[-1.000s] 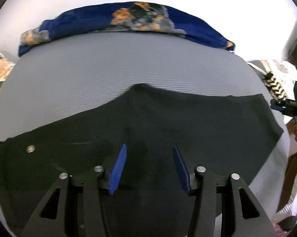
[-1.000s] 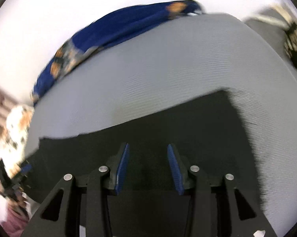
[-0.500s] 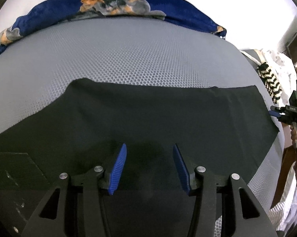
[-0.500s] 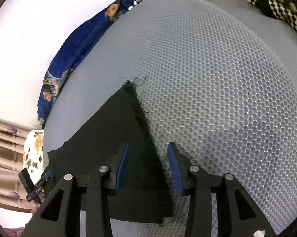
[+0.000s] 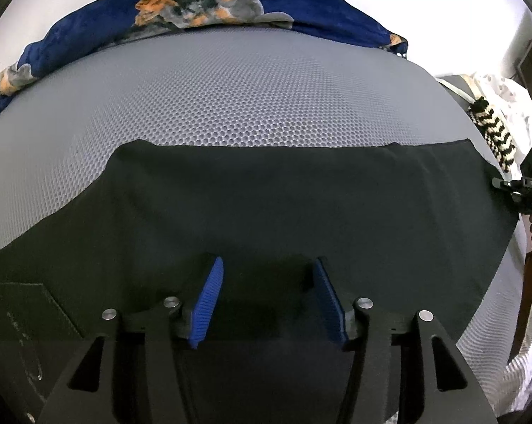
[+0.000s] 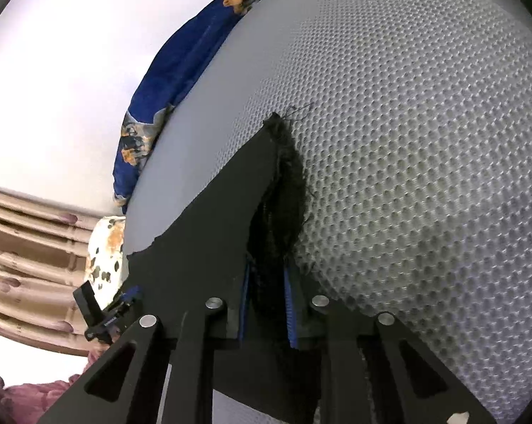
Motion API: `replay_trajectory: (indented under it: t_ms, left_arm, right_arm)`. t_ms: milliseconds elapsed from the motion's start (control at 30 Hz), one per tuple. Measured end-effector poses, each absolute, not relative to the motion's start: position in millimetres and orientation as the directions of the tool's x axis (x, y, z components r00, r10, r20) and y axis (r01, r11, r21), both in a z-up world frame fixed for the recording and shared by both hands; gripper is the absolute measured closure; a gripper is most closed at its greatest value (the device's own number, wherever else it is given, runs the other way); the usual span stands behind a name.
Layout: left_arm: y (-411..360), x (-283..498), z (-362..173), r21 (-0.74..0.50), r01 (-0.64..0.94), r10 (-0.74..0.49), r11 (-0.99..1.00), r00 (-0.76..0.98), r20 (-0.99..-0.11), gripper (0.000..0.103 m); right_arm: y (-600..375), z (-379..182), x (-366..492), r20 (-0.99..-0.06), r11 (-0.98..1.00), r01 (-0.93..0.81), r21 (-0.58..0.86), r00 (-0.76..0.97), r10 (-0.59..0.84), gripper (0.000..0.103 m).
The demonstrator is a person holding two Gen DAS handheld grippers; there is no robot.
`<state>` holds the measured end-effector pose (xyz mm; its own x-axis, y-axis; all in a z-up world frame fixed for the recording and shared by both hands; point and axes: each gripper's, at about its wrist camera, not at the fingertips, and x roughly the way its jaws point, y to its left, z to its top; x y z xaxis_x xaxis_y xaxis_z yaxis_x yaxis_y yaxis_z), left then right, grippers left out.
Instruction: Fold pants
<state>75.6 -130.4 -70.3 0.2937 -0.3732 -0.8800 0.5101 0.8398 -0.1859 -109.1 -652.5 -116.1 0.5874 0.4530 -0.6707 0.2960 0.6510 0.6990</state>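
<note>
From my left camera, the black pants [image 5: 266, 212] lie flat across the grey mesh mattress [image 5: 248, 99], long axis running side to side. My left tool [image 5: 266, 296] hangs over the near edge, fingers apart, gripping nothing. The right tool [image 5: 513, 187] sits at the far right end.

From my right camera, the right tool [image 6: 267, 304] has just been closing and now pinches the frayed hem [image 6: 287, 176], cloth bunched between its fingers. I judge that end ready to carry leftward.
</note>
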Motion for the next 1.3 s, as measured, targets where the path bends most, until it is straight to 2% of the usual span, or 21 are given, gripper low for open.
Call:
replay_trajectory:
  t_ms: [167, 300, 467, 667, 967, 1300]
  left_arm:
    - [-129, 76, -69, -0.203, 0.494, -0.382, 0.845, 0.295, -0.875, 0.048]
    - [-117, 76, -61, -0.242, 0.467, -0.409, 0.851, 0.300, -0.862, 0.048]
    - [-96, 69, -44, -0.263, 0.456, -0.439, 0.850, 0.340, -0.832, 0.048]
    - [-57, 58, -28, -0.287, 0.423, -0.459, 0.859, 0.391, -0.798, 0.048]
    - [1, 48, -22, -0.294, 0.376, -0.450, 0.879, 0.447, -0.774, 0.048]
    - [39, 44, -30, -0.401, 0.346, -0.521, 0.848, 0.411, -0.748, 0.048]
  right_arm:
    - [-632, -103, -110, -0.694, 0.658, 0.351, 0.666, 0.616, 0.374, 0.094]
    - [-607, -80, -106, -0.672, 0.654, 0.340, 0.676, 0.649, 0.357, 0.094]
    - [-565, -49, -90, -0.644, 0.666, 0.285, 0.689, 0.662, 0.383, 0.094]
    - [-505, -37, -49, -0.618, 0.672, 0.192, 0.715, 0.623, 0.480, 0.094]
    - [-376, -66, 28, -0.670, 0.720, 0.071, 0.691, 0.439, 0.599, 0.094]
    - [-249, -115, 56, -0.762, 0.790, -0.057, 0.610, 0.233, 0.605, 0.093]
